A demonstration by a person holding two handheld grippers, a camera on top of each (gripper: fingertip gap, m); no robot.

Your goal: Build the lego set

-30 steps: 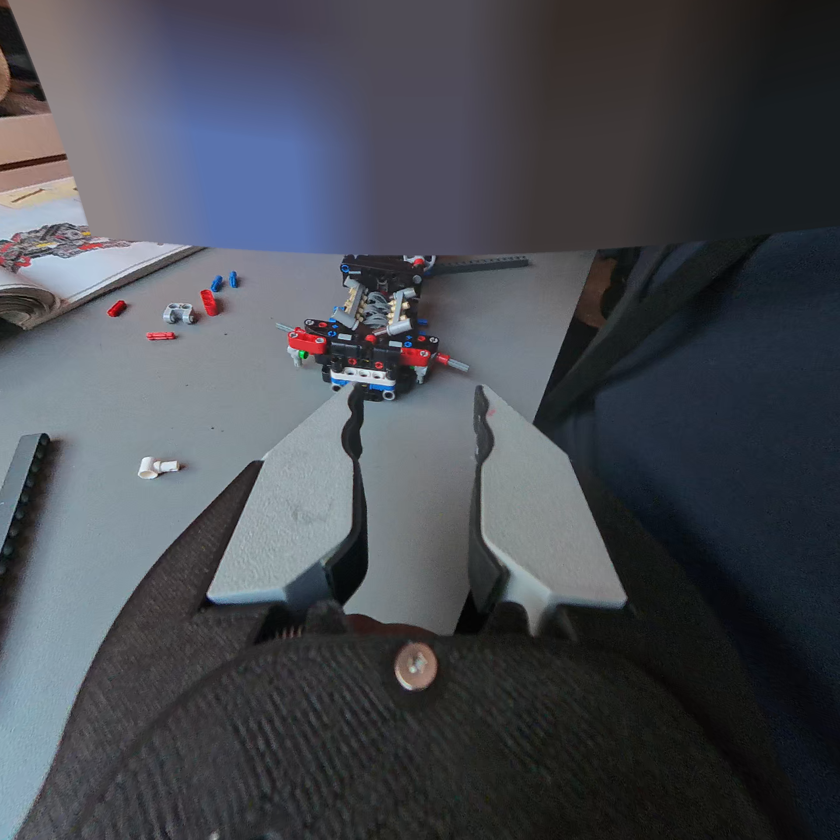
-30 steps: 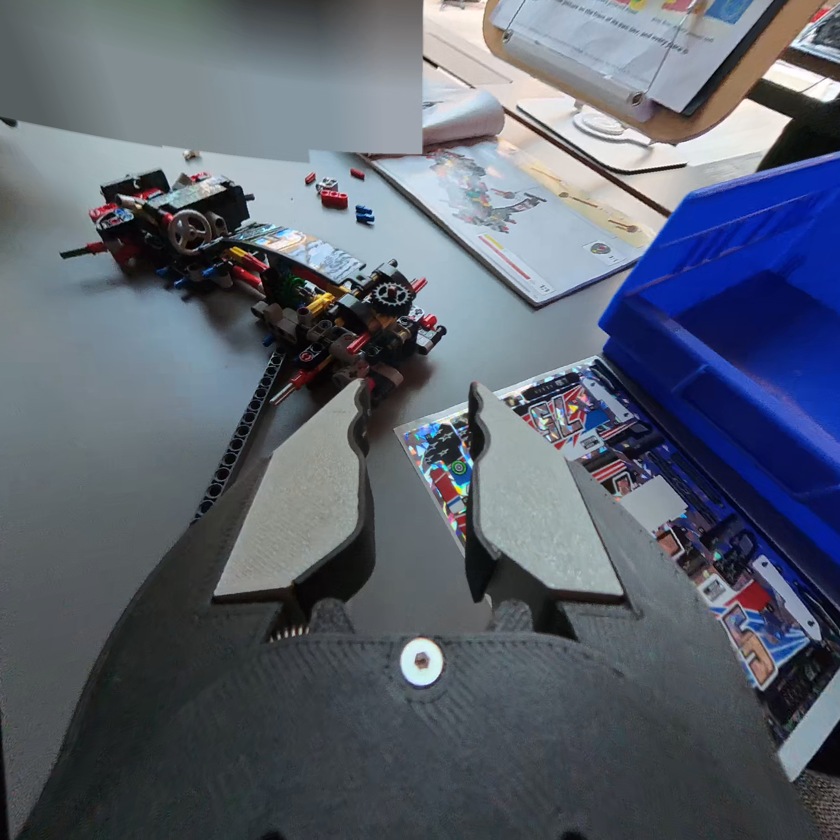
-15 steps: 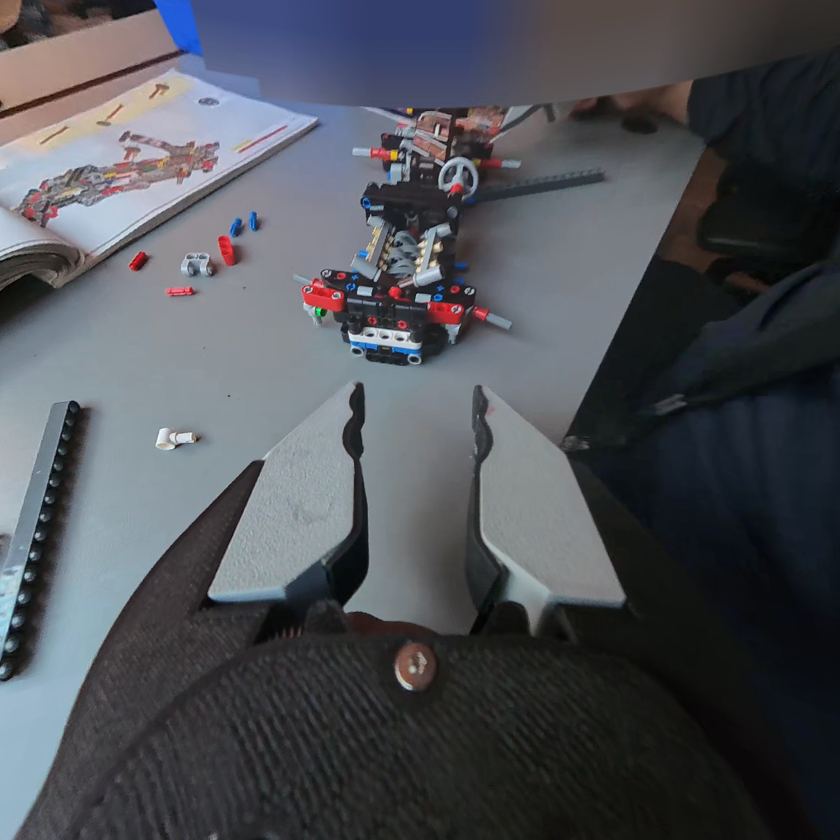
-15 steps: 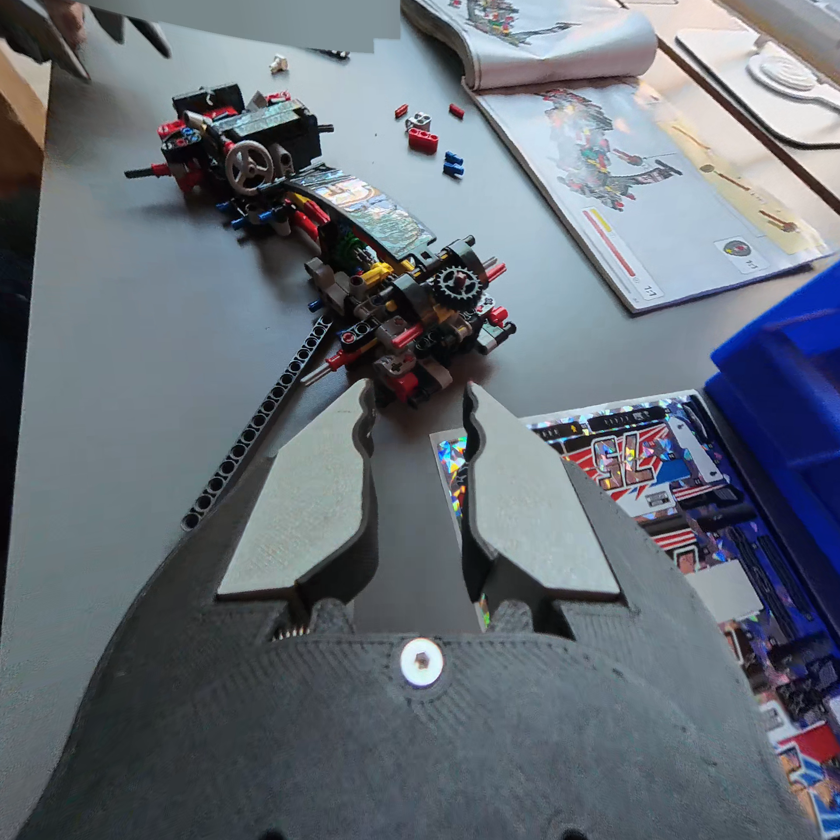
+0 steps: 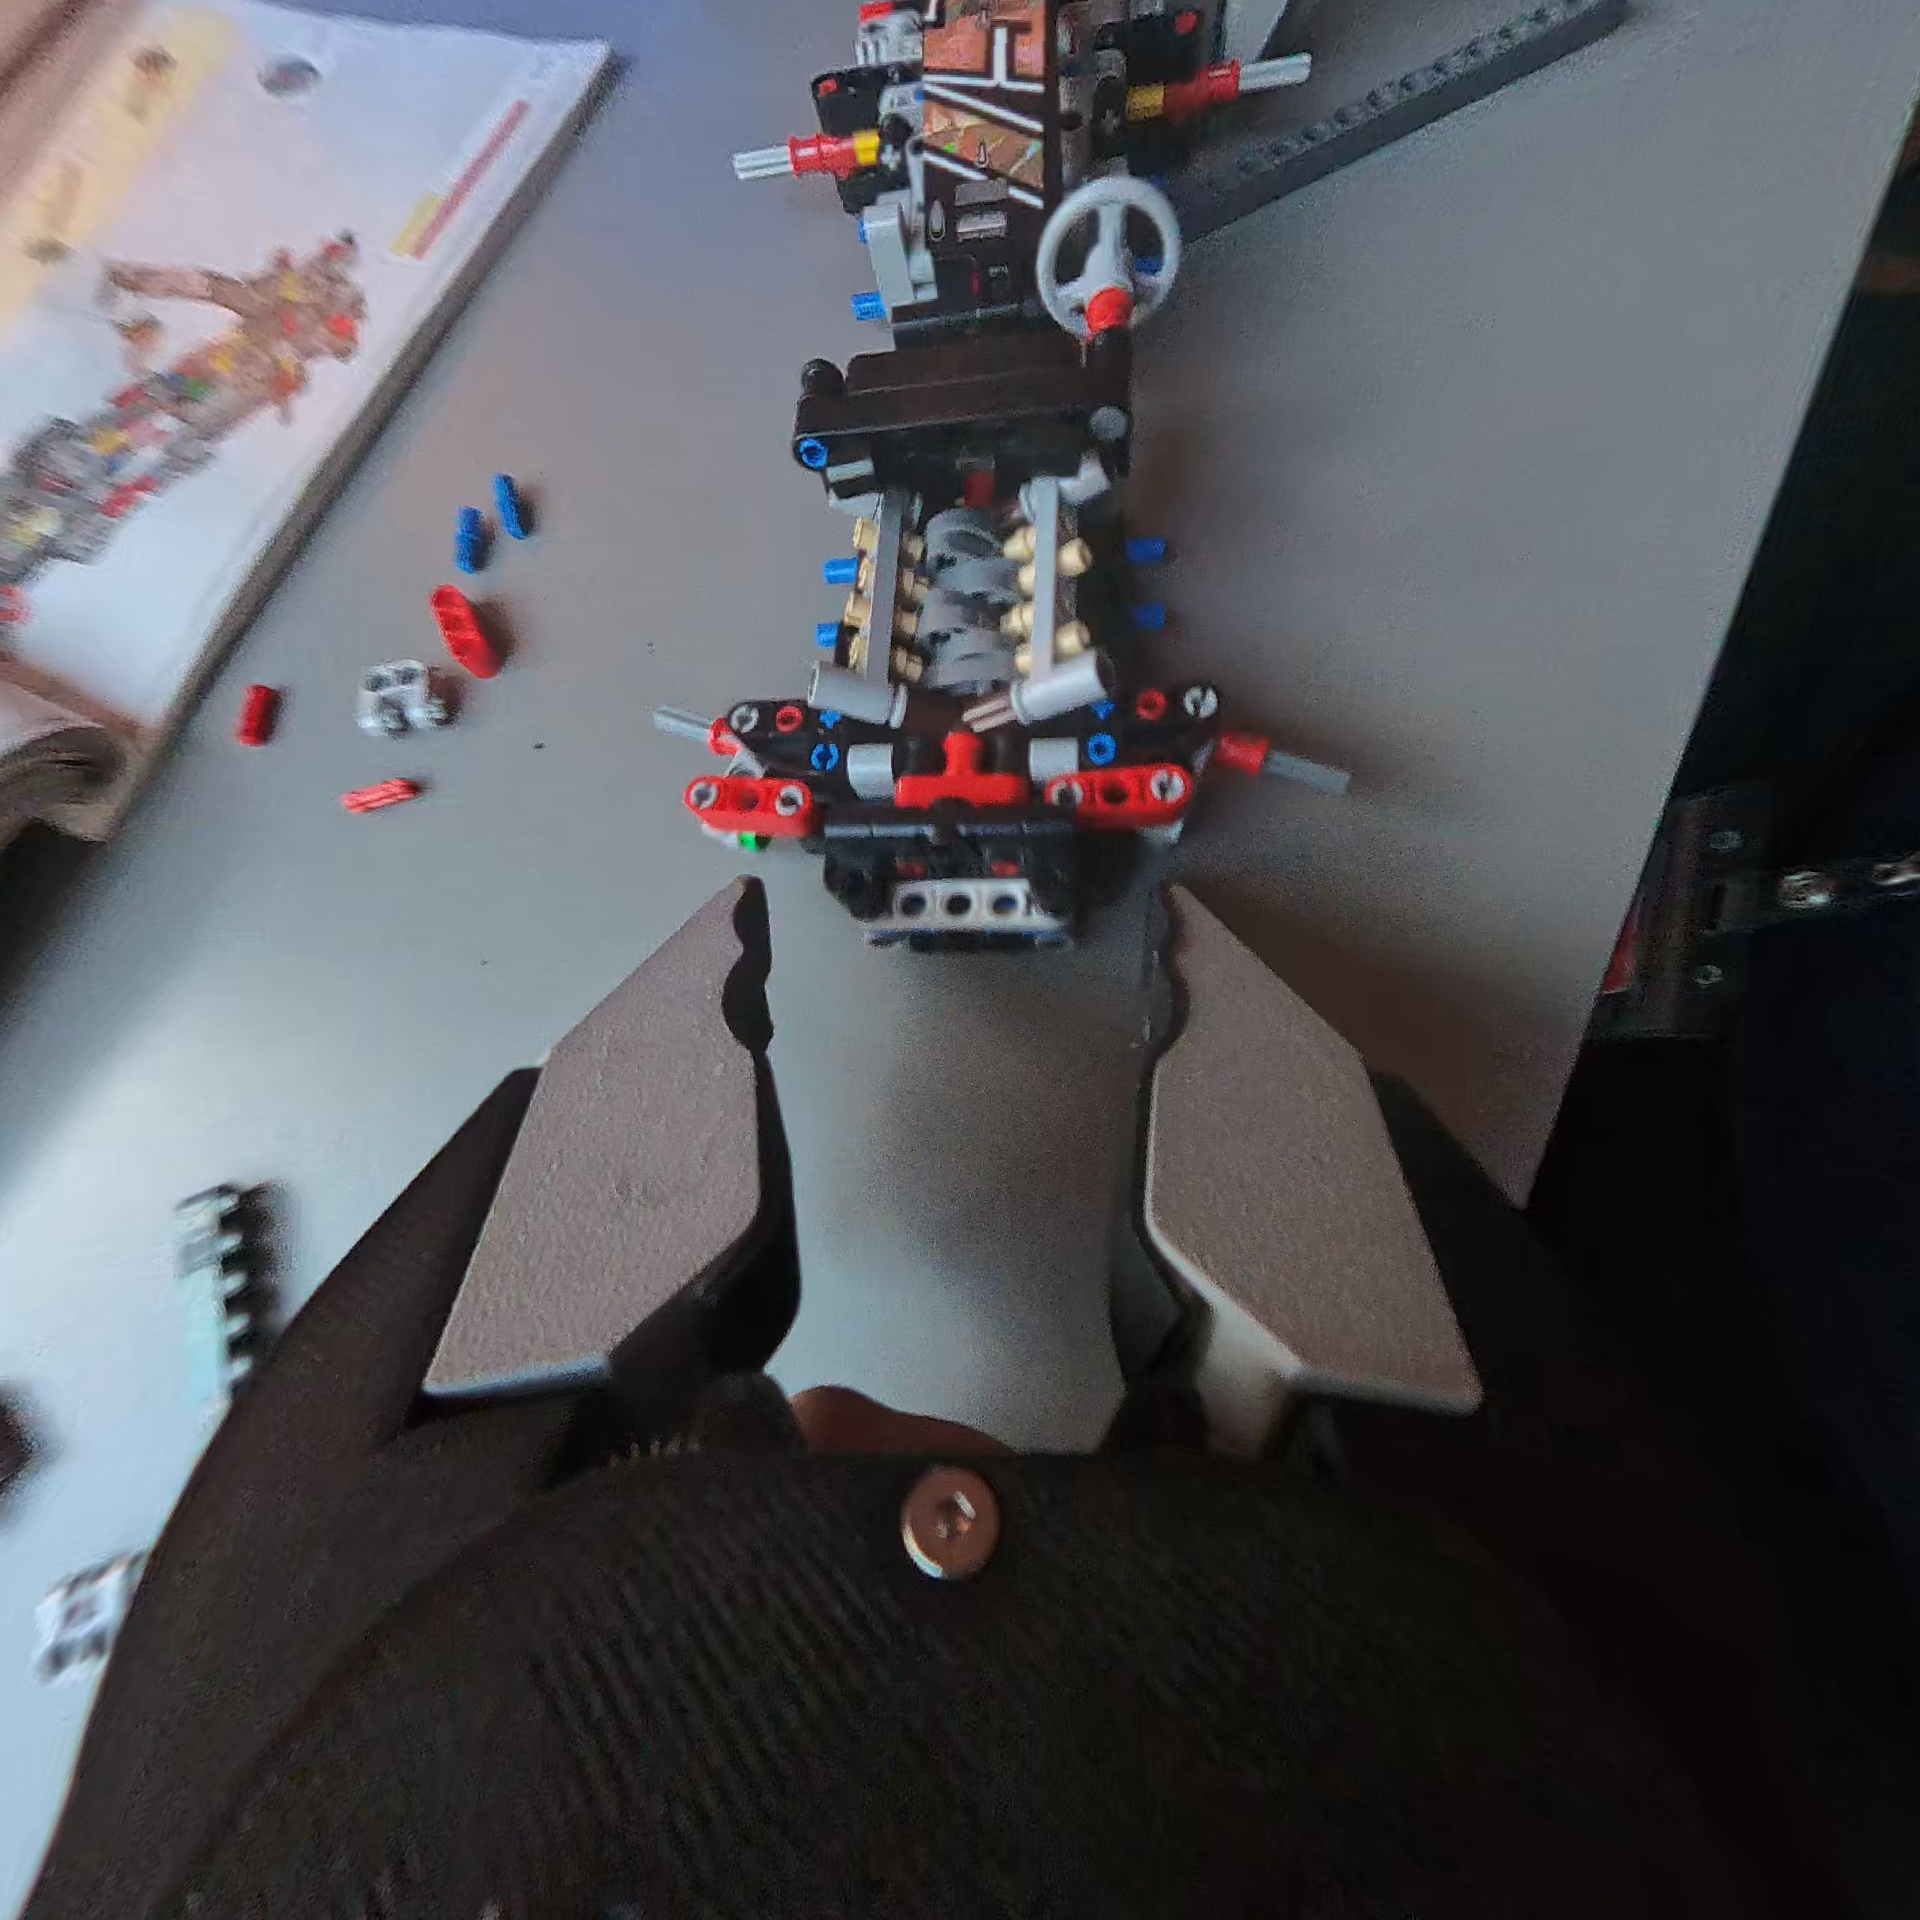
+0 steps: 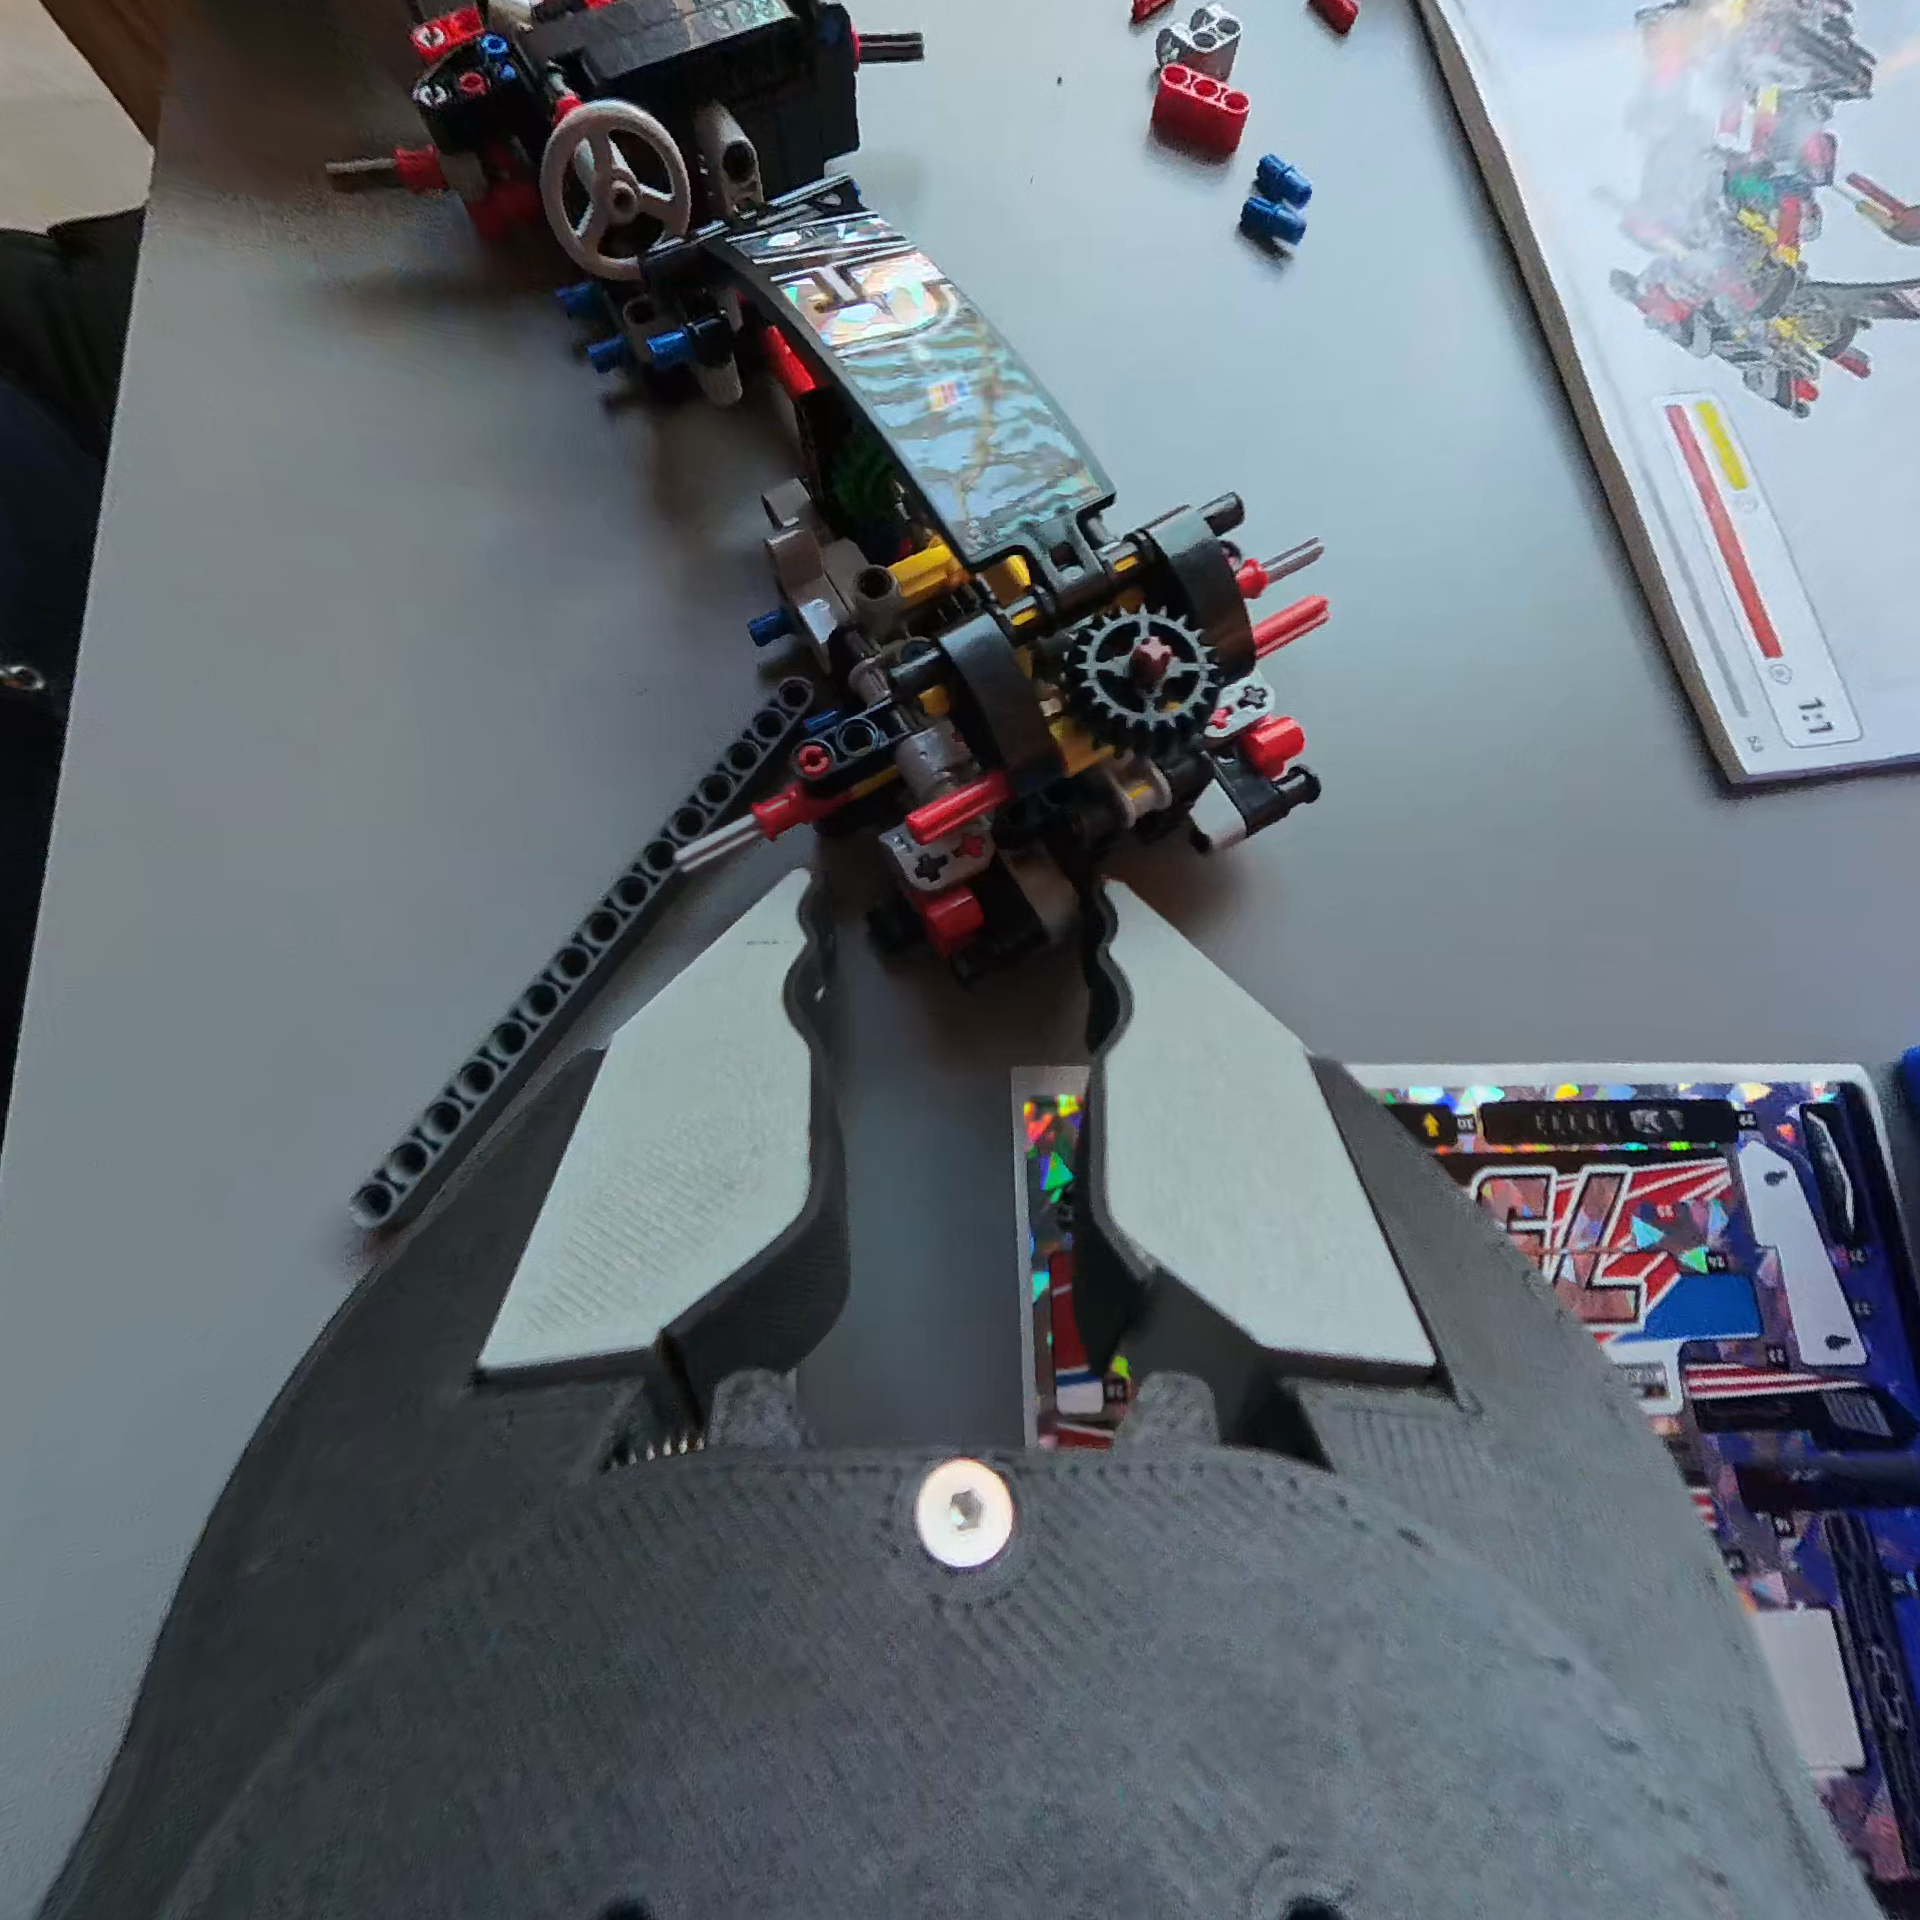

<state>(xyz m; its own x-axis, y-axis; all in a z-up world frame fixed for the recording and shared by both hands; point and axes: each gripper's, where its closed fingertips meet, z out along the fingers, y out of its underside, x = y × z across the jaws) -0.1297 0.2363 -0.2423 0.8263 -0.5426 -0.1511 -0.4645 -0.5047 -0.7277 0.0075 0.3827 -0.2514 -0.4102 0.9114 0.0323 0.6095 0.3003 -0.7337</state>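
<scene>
A long brick-built car chassis in black, red and grey, with a grey steering wheel, lies on the grey table. My left gripper is open wide at one end of it. That end's white beam sits between the fingertips, with a gap on both sides. In the right wrist view the chassis runs away from me. My right gripper is open around the other end, near a black gear. A red and black block stands between its fingers without being pressed.
An open instruction booklet lies at the left and shows at the right in the right wrist view. Small red, blue and grey pieces lie beside it. A long grey beam and a shiny sticker sheet flank my right gripper. The table edge is close on the right. Left tips to right tips: about 20 cm.
Both grippers moved forward to the two ends of the chassis. The left jaws opened much wider; the right jaws opened a little. Each end now sits between the fingertips.
</scene>
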